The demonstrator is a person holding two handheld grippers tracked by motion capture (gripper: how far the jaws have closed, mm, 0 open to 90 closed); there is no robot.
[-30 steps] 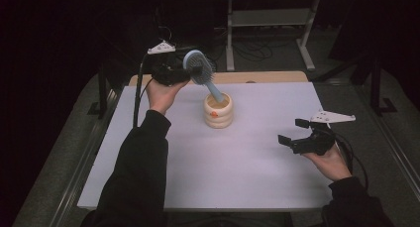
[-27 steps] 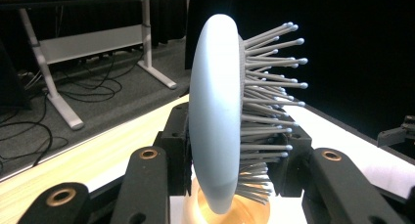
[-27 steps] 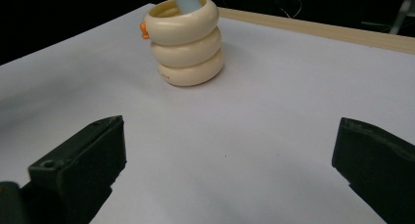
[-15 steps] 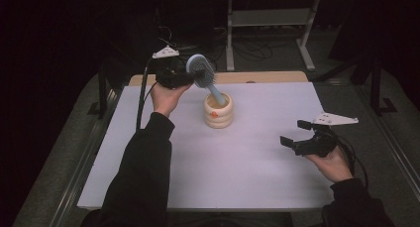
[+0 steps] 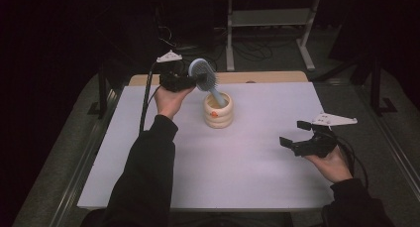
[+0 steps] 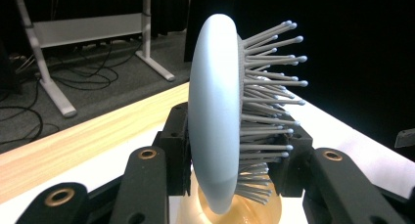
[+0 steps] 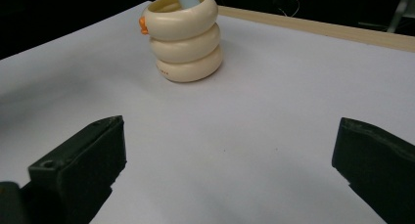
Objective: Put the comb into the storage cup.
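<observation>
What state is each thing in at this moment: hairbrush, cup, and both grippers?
Hairbrush: clamped by its head, tilted, handle end down inside the cup.
Cup: upright on the white table, holding the brush handle.
Left gripper: jaws shut on the hairbrush head, above the cup.
Right gripper: jaws open, nothing between them, held over the table apart from the cup.

Brush (image 5: 204, 76) handle in holder (image 5: 218, 110), mid-table (image 5: 247, 177).
</observation>
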